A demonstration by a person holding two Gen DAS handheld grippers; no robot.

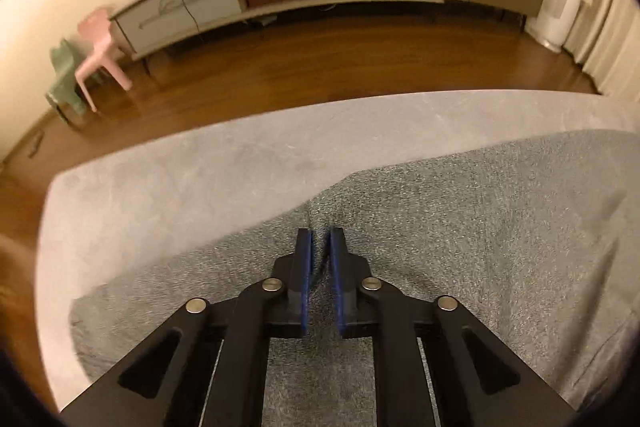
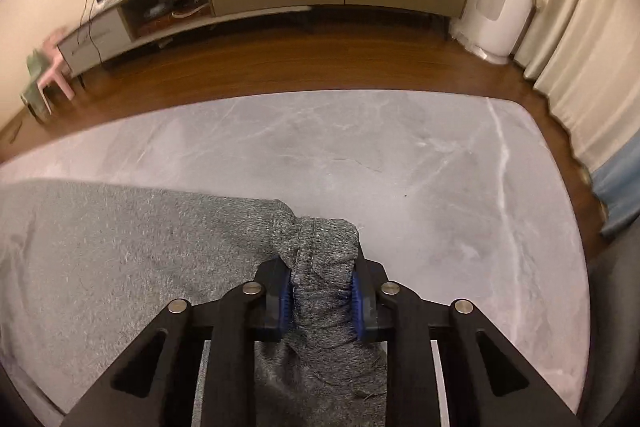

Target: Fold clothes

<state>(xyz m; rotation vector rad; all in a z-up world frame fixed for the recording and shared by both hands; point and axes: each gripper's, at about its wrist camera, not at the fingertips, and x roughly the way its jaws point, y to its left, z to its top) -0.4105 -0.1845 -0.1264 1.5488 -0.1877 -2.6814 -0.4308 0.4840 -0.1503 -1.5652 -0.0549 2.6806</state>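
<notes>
Sweater (image 1: 460,227), grey knit, lies spread on the grey marbled worktop (image 1: 180,179); looks soft, limp, fairly thick, probably light to medium weight, not fragile, not slippery since the knit gives the pads grip.

Left side: left gripper (image 1: 321,247) is nearly closed, jaws pinching a thin ridge of fabric near the sweater's far edge. Only a narrow fold sits between the blue pads (image 1: 306,267), so the hold looks shallow. Fabric puckers toward the pinch.

Right side: right gripper (image 2: 322,291) is clamped on a thick bunched wad of the same sweater (image 2: 120,247), cloth bulging over the fingertips and spilling below. Likely a corner or cuff, cannot tell which. Rest of the garment trails off to the left on the worktop (image 2: 400,167).

Handling judgement: limp cloth will sag and drape between the two holds, so both ends need lifting together and kept taut. Best holds are corners or hem edges, gripping through both layers. Risk: stretchy knit distorting, the thin left pinch slipping out.
</notes>
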